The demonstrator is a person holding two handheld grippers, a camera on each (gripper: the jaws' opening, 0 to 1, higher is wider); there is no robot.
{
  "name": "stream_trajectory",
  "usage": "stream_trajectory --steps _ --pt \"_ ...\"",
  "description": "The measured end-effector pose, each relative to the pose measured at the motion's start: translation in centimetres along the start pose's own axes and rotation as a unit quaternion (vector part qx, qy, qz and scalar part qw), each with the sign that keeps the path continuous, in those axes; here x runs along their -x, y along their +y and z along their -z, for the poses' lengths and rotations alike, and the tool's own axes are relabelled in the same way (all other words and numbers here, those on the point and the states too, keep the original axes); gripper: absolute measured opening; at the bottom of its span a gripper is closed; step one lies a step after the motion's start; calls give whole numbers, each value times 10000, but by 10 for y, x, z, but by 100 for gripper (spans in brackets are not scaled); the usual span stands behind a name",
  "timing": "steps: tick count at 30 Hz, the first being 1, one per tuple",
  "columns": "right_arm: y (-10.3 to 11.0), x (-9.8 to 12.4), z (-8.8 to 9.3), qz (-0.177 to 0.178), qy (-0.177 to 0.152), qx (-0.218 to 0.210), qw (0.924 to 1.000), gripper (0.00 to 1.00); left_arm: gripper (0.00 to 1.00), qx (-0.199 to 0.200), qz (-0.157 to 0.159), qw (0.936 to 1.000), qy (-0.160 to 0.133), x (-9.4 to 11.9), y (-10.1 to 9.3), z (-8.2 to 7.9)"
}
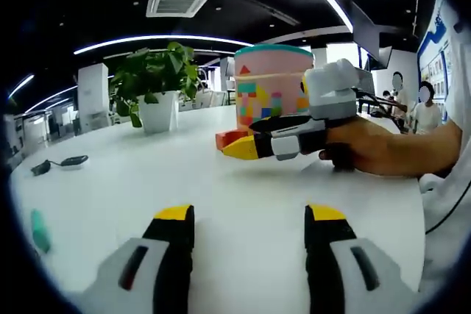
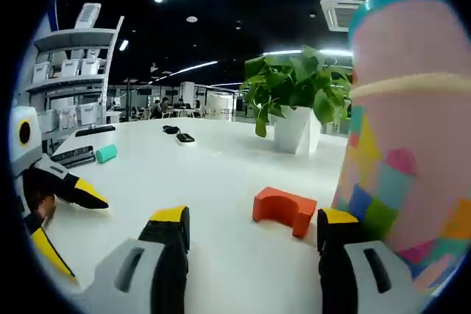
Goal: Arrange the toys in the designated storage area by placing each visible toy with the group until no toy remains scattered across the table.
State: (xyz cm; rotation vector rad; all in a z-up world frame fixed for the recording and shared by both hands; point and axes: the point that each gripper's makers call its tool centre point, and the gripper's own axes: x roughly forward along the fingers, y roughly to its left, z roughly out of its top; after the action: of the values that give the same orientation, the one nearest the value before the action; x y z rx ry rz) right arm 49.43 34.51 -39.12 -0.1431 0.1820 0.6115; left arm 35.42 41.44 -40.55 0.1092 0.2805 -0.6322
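An orange arch block (image 2: 283, 209) lies on the white table (image 2: 221, 174), just ahead of my right gripper (image 2: 254, 218), whose jaws stand open and empty. At its right jaw stands a tall pink bucket (image 2: 412, 130) printed with coloured blocks. A teal block (image 2: 107, 153) lies far off to the left. My left gripper (image 1: 250, 218) is open over bare table. From there I see the right gripper (image 1: 246, 141) held by a hand, the orange block (image 1: 232, 137) behind its tip, the bucket (image 1: 268, 86) and the teal block (image 1: 38, 229). The left gripper (image 2: 73, 229) enters the right gripper view, jaws apart.
A potted plant (image 2: 294, 101) in a white pot stands behind the bucket. Small black items (image 2: 180, 136) lie at the far side of the table. Shelving (image 2: 73, 71) lines the room's left. People sit at the back (image 1: 419, 108).
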Motion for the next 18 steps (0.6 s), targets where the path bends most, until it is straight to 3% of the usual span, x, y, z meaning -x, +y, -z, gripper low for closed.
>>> stream_trajectory --steps 18 --pt "5 -29 0 -132 157 8 9998 72 62 -5 -3 10000 7 0 0 0"
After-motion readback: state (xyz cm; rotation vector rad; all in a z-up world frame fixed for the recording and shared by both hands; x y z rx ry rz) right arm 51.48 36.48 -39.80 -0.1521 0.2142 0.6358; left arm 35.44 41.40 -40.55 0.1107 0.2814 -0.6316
